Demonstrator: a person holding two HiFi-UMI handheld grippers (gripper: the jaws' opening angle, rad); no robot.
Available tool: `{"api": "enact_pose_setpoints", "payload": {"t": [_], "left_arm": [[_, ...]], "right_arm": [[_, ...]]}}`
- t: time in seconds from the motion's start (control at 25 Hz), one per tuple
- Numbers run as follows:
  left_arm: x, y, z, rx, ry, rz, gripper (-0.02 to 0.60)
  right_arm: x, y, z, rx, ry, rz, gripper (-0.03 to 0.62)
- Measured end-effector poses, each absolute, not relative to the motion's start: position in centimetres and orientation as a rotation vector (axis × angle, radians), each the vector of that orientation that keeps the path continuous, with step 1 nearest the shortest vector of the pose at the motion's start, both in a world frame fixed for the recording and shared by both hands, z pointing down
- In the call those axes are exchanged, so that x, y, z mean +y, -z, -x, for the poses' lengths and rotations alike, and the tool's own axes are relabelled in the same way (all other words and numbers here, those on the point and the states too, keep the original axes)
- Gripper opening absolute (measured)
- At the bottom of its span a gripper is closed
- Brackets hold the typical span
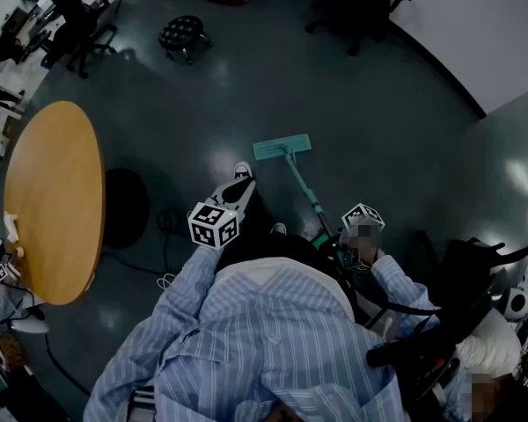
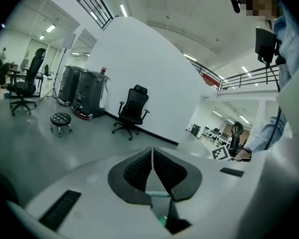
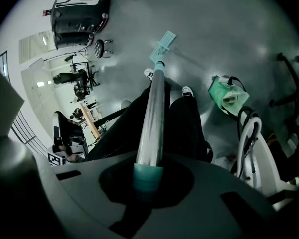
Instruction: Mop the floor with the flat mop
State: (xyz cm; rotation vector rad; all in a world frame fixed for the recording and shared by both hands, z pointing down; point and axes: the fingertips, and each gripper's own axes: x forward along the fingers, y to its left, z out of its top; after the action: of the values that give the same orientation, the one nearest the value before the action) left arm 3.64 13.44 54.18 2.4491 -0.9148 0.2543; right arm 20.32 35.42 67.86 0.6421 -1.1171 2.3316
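Teal flat mop [image 1: 292, 170] on a silvery metal pole, the only one in sight, lies with its head flat on the dark grey glossy floor [image 1: 396, 121], just ahead of your two white-toed shoes [image 1: 243, 170]. Your right gripper [image 3: 148, 176] has its fingers clamped on the pole's teal end grip, while your left gripper [image 2: 152, 166] has its fingers pressed together on nothing. No wet trail shows, so I judge that nearly all the floor is left to mop.
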Motion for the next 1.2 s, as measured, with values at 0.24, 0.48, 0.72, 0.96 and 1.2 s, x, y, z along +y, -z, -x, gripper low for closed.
{"api": "enact_pose_setpoints", "payload": {"t": [0.24, 0.48, 0.72, 0.96, 1.2], "left_arm": [[13.5, -54.1, -4.3, -0.875, -0.294, -2.456, 0.014], [13.0, -54.5, -4.0, -0.868, -0.295, -2.441, 0.014], [10.3, -55.7, -3.2, -0.873, -0.288, -2.411, 0.014], [7.1, -56.1, -2.3, -0.869, -0.291, -2.389, 0.014], [1.6, -56.7, -0.9, -0.871, -0.292, -2.369, 0.014]], "right_arm": [[35.2, -66.9, -20.1, -1.118, -2.336, -0.634, 0.017], [34.5, -66.3, -19.7, -1.118, -2.348, -0.626, 0.017], [31.1, -66.9, -19.2, -1.114, -2.342, -0.628, 0.017], [27.0, -66.6, -18.4, -1.104, -2.329, -0.63, 0.017], [21.0, -66.4, -16.8, -1.096, -2.324, -0.629, 0.017]]}}
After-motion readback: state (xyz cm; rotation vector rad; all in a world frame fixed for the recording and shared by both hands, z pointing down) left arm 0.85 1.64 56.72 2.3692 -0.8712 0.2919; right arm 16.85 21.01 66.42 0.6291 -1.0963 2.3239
